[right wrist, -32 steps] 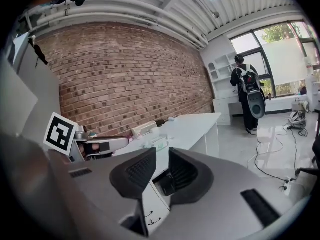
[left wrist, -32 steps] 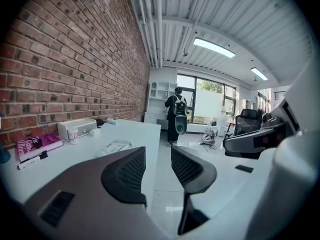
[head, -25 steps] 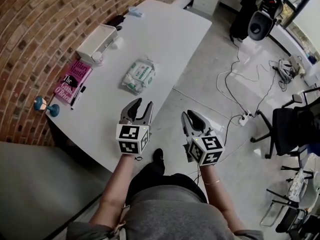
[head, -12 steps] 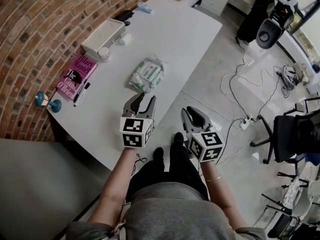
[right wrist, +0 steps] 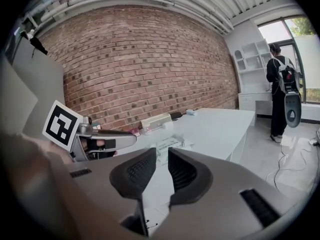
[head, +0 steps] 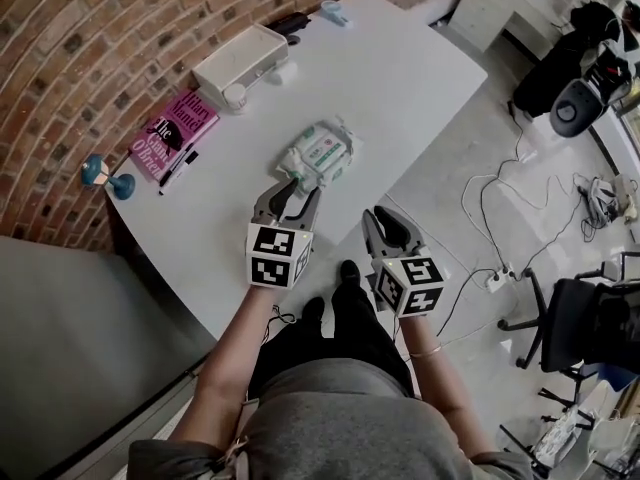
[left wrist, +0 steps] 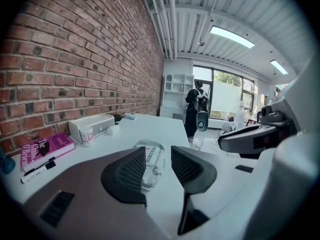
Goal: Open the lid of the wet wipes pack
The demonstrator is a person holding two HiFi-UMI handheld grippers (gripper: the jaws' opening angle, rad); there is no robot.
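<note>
The wet wipes pack (head: 318, 153), white with green print, lies flat on the white table (head: 400, 78) near its front edge. Its lid looks closed. My left gripper (head: 297, 190) hangs over the table just short of the pack, jaws open and empty. In the left gripper view the pack (left wrist: 152, 160) shows through the gap of the left gripper (left wrist: 157, 150). My right gripper (head: 378, 218) is off the table's edge, over the floor, open with a narrow gap and nothing in it. From the right gripper (right wrist: 162, 154) the pack (right wrist: 168, 142) lies ahead, with the left gripper (right wrist: 100, 141) at the left.
A white box (head: 240, 63), a small bottle (head: 235, 96), a pink book (head: 172, 133), a marker (head: 178, 168) and a blue dumbbell (head: 105, 175) line the brick-wall side. Cables (head: 500, 218) and an office chair (head: 590, 328) are on the floor at right. A person (left wrist: 192, 109) stands far back.
Both grippers have moved forward toward the wipes pack. The left one has come from the table's front edge to just short of the pack; the right one has followed beside the table edge.
</note>
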